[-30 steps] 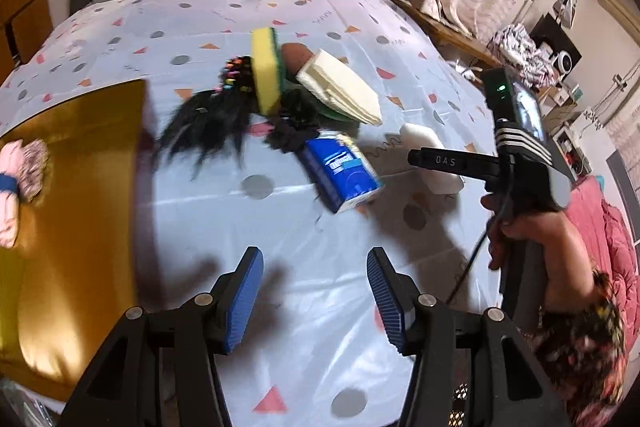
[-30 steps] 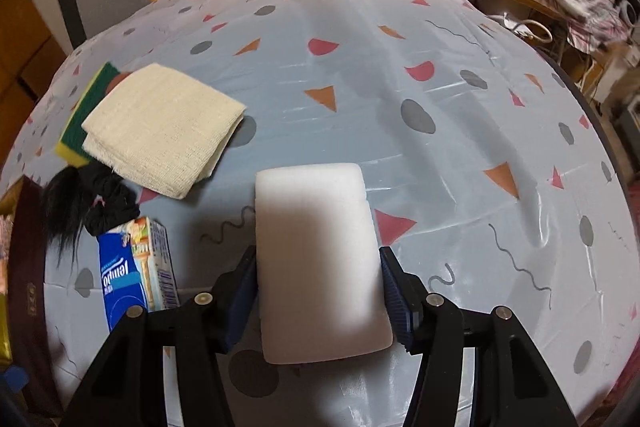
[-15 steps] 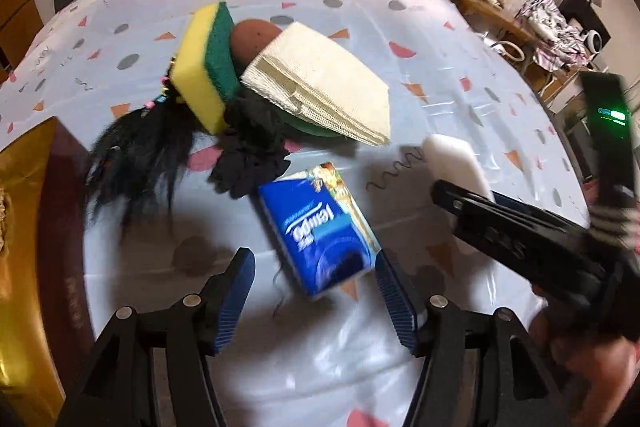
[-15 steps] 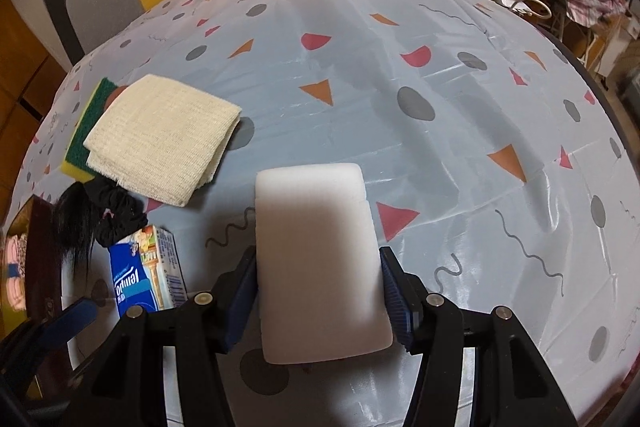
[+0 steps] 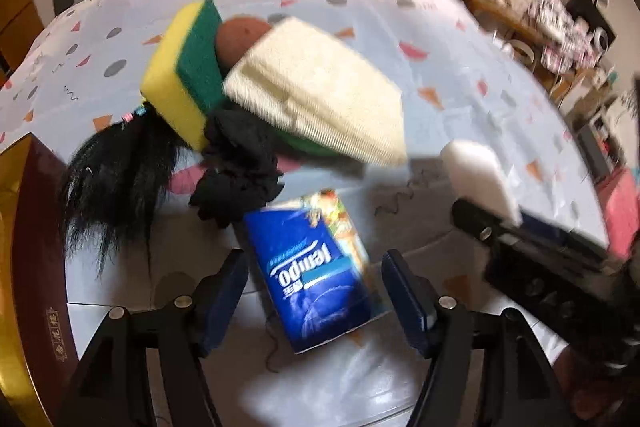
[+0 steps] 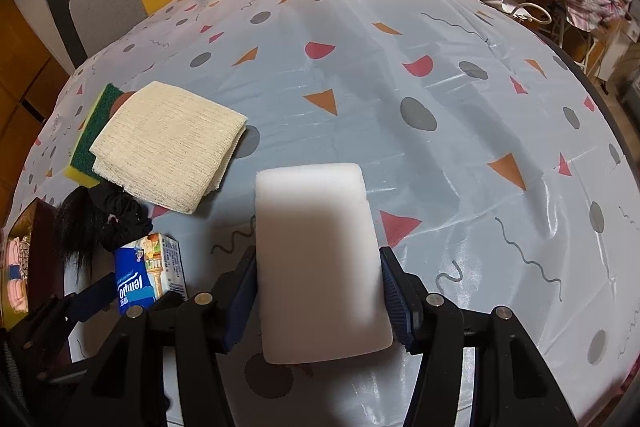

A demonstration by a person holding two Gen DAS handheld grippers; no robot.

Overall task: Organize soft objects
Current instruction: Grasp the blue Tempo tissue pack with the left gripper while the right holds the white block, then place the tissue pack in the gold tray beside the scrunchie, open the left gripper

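Observation:
My left gripper [image 5: 314, 291] is open, its fingers on either side of a blue Tempo tissue pack [image 5: 316, 279] lying on the table; the pack also shows in the right wrist view [image 6: 148, 273]. My right gripper [image 6: 318, 297] is shut on a white sponge [image 6: 320, 259], which also shows in the left wrist view [image 5: 478, 177]. Behind the pack lie a black scrunchie [image 5: 236, 175], a black hair piece [image 5: 108, 183], a yellow-green sponge [image 5: 182, 75], a folded cream cloth [image 5: 324, 95] and a brown round object [image 5: 236, 37].
A gold and dark-red box [image 5: 28, 267] stands at the left with pink soft items inside [image 6: 16, 267]. The table has a patterned plastic cloth [image 6: 440, 107]. A chair back [image 6: 64, 19] and cluttered furniture stand beyond the table.
My left gripper has moved forward and down, so the tissue pack now lies between its open fingers. The right gripper stays shut on the white sponge, almost unmoved.

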